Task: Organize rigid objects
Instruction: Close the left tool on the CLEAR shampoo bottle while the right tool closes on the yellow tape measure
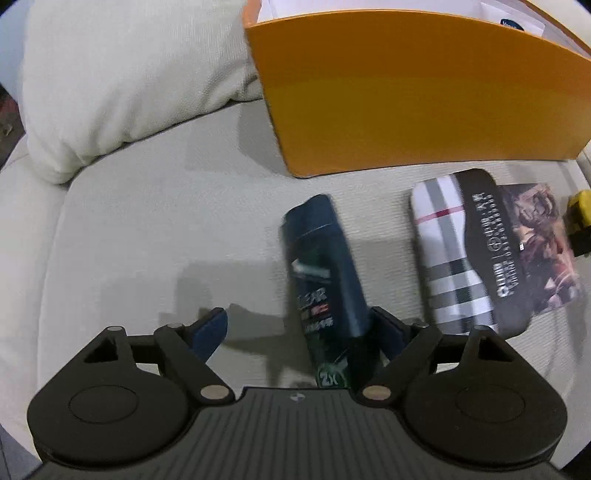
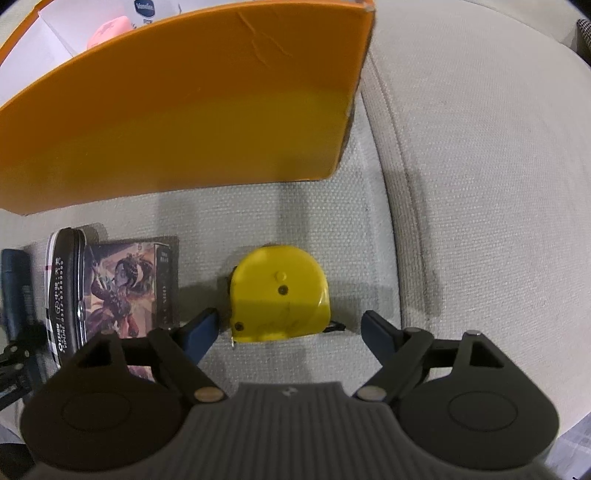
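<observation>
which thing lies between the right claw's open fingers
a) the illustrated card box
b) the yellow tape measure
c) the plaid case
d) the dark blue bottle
b: in the right wrist view the yellow tape measure lies on the cushion between the spread fingers of the right claw, with neither pad pressing on it, while the plaid case and the illustrated card box lie off to the left.

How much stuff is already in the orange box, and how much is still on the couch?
Done: the orange box already holds a few things, including a white tub. In hand: nothing gripped; the left tool is open around the dark bottle, the right tool open around the yellow tape measure. Left: those two, the plaid case and card box.
</observation>
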Tool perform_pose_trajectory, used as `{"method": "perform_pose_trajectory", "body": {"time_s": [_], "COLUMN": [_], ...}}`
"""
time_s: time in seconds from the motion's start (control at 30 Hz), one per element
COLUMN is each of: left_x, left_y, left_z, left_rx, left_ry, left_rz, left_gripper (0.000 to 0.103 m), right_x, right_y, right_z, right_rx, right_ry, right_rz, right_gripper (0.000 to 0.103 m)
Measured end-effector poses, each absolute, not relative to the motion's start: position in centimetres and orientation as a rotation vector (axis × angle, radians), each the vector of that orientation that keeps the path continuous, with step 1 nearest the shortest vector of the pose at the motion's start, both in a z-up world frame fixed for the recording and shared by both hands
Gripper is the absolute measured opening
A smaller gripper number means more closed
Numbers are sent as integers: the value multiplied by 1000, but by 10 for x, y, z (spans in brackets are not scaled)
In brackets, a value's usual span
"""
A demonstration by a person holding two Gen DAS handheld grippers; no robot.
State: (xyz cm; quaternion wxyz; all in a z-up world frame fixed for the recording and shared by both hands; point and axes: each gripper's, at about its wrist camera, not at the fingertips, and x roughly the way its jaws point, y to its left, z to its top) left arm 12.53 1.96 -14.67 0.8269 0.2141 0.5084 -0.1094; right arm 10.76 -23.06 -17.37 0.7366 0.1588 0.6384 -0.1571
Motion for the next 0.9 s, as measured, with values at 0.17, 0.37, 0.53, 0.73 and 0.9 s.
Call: {"method": "perform_pose_trajectory", "body": {"time_s": [0.17,0.37,0.53,0.73,0.9], "left_x": [145,154,144,120,113], "left_y": [42,68,71,72,68], "left_z": [-146,-147,-149,-151,-146], "left_rx": [365,54,-38,-148,-104], "left_ry": [1154,1310,1301,1235,1183], "left_rz": [-200,-212,-173,-151,-134], "left_gripper": [100,101,101,91,43], "right_x": [109,112,113,114,114], "right_y": [-230,-230,-229,-226,-226], "right_z": [-171,-164,-163,-161,-158], "right_rx": [340,336,331,320,342], "right_ry": [1405,1408,1408,1400,1397], "right_rz": [-328,-324,-329,-330,-324], "right_gripper": [85,86,87,88,77]}}
